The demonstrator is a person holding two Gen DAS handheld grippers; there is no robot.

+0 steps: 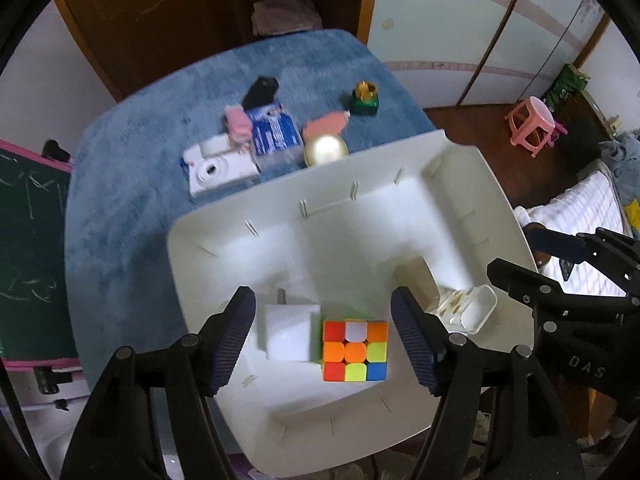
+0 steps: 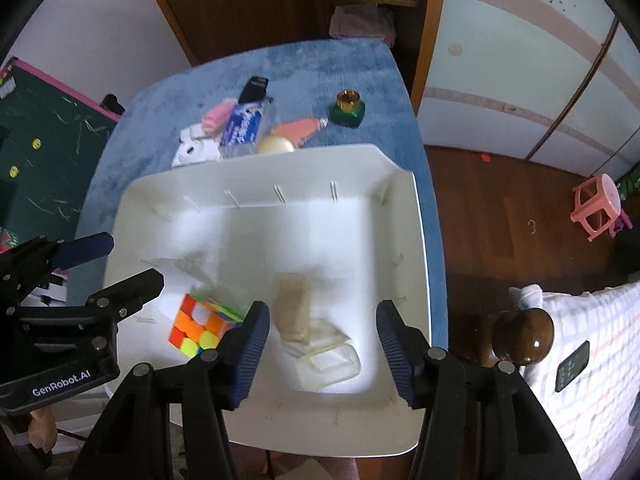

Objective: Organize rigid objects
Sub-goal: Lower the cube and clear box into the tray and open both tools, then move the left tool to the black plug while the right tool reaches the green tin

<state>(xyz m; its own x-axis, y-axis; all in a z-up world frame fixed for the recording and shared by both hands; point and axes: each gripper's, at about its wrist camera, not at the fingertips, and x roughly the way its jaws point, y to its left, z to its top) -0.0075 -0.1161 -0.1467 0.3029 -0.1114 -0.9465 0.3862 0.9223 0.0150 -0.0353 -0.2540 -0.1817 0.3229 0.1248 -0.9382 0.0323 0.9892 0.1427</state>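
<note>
Lettering reading "GenRobot.AI" shows on my left hand-held gripper (image 2: 132, 260) in the right wrist view, and "DAS" on my right hand-held gripper (image 1: 516, 254) in the left one. The blue box (image 1: 274, 134) carries print too blurred to read. Both hand-held grippers hover over the near end of the white tray (image 1: 400, 168), jaws apart and holding nothing. Inside, the cube (image 1: 355, 350) sits just beside a white charger (image 1: 289, 332); a beige block (image 2: 294, 308) and a clear case (image 2: 332, 364) lie to their right. The tray's far half is bare. Beyond its far rim, on the blue desk (image 1: 132, 208), crowd a camera (image 1: 218, 170), a gold ball (image 1: 325, 150) and a green jar (image 1: 365, 100). The tray's near edge overhangs the desk.
</note>
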